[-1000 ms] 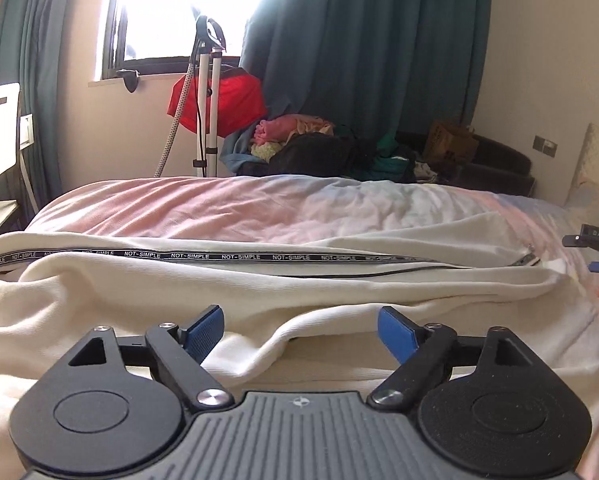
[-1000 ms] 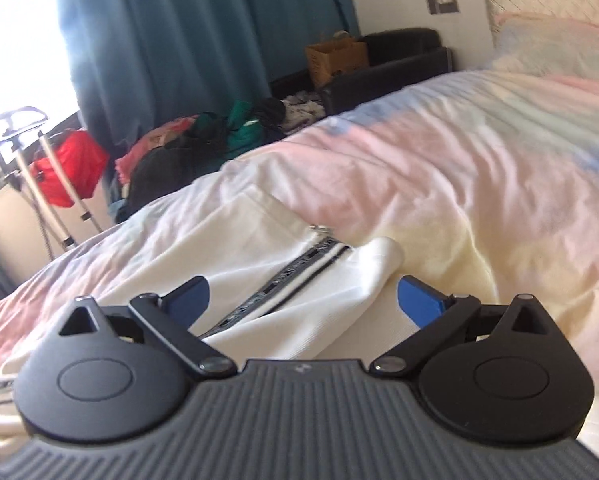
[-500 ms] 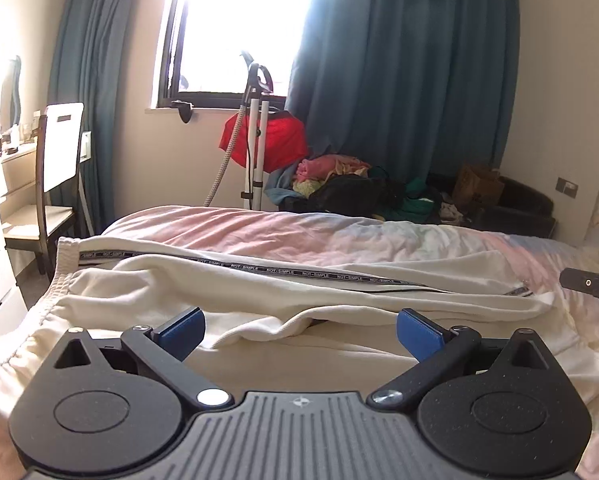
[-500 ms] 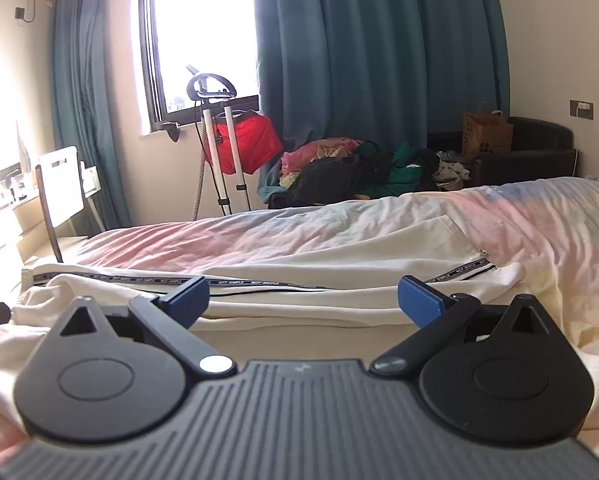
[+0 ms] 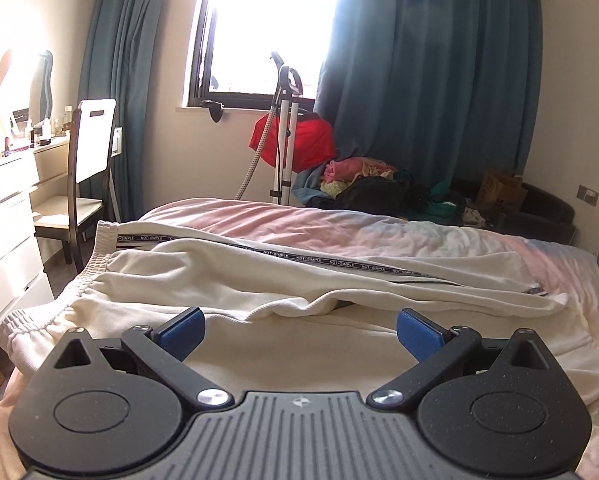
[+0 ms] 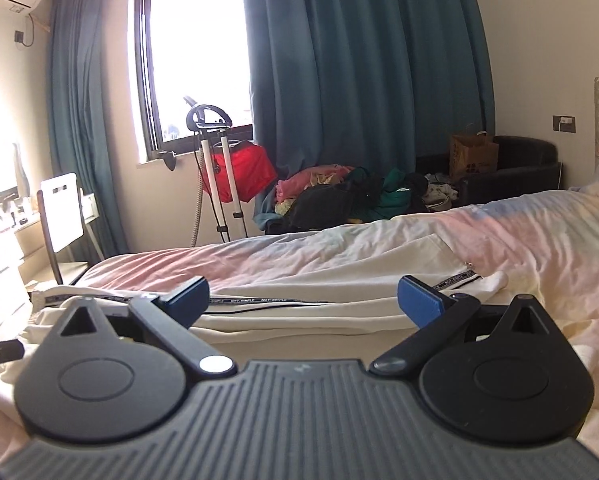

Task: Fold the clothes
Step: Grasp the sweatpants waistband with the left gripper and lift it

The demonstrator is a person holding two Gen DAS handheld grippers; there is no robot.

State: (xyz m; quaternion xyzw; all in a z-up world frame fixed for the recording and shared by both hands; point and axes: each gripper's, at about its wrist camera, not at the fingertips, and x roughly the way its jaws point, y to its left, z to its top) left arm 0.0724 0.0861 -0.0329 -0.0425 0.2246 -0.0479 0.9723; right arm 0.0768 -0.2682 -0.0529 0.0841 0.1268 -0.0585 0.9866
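Left hand-held gripper (image 5: 299, 330): jaws spread wide, blue pads well apart, nothing between them. It sits low above the bed (image 5: 399, 232).

White trousers (image 5: 259, 276) lie lengthwise across the bed just ahead of the left hand-held gripper. Gathered waistband to its left, hem end far to its right. A black printed stripe runs along the upper leg. One leg lies over the other, with a loose fold directly ahead of the pads.

Right hand-held gripper (image 6: 303, 300): jaws likewise spread wide, gripping nothing. The same trousers (image 6: 339, 280) stretch ahead of it, hem and stripe end just beyond its right pad, waistband end off to its left.

Containers: a brown paper bag (image 6: 473, 156) stands on a dark armchair (image 6: 519, 172) far ahead and right of the right hand-held gripper; contents cannot be seen.

A heap of mixed clothes (image 6: 339, 192) lies beyond the bed, straight ahead. A garment steamer stand (image 5: 285, 136) with a red item stands under the window. A chair (image 5: 87, 176) stands far left, at a white bench (image 5: 7, 208) carrying small items, too small to identify.
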